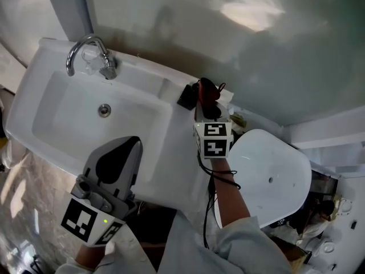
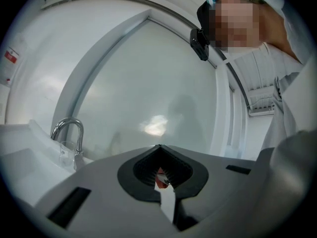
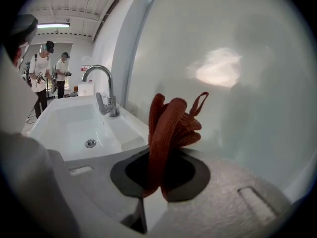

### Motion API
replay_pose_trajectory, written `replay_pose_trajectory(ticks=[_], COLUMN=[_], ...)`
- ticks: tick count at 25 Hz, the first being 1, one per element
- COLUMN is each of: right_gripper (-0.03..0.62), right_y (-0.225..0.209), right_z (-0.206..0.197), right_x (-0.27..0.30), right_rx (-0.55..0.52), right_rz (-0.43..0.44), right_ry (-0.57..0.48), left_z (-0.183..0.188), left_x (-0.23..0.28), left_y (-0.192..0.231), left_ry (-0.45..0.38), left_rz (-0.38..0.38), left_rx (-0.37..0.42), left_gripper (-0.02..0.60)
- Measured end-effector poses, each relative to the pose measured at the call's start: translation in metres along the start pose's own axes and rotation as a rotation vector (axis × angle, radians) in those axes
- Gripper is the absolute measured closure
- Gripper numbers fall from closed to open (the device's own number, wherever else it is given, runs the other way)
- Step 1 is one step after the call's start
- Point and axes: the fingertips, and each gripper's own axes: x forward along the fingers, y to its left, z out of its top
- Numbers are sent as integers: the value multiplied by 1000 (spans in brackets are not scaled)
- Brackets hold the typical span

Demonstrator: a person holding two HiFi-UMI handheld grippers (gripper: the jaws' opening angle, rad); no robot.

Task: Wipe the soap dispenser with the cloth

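Right gripper view is showing the right gripper (image 3: 159, 175) clamping a rust-red knitted cloth (image 3: 171, 123) by the white sink (image 3: 74, 118); the left gripper (image 2: 159, 155) is sitting closed, empty. With no soap dispenser clearly showing, swiping is risking a miss.

Dim, soft wall glare, fisheye-warped edges

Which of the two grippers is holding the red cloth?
The right gripper: its jaws pinch the red cloth, while the left gripper is shut on nothing.
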Motion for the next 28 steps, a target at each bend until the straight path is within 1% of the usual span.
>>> replay_pose_trajectory(ticks=[3,7,10,14,21,25,28], right_gripper=[539,539,539,539,539,539,539], right_y=[-1,-2,0,4,8,12,18], right_z=[-6,-21,-40,-63,-82,-86,-88], right_x=[9,16,23,32,39,37,32], right_rx=[3,37,73,74,59,63,64], right_rz=[8,14,27,39,51,66,96], right_ry=[17,53,101,164,240,260,262], left_z=[-1,-10,-12,-14,-15,-13,-12], left_x=[0,-2,-3,-3,-1,1,4], left_y=[0,2,2,3,7,8,5], left_ry=[-4,31,39,53,54,45,44], left_rz=[18,37,48,60,63,56,38], left_rx=[4,-1,-2,0,18,17,15], left_gripper=[578,578,578,578,578,578,578])
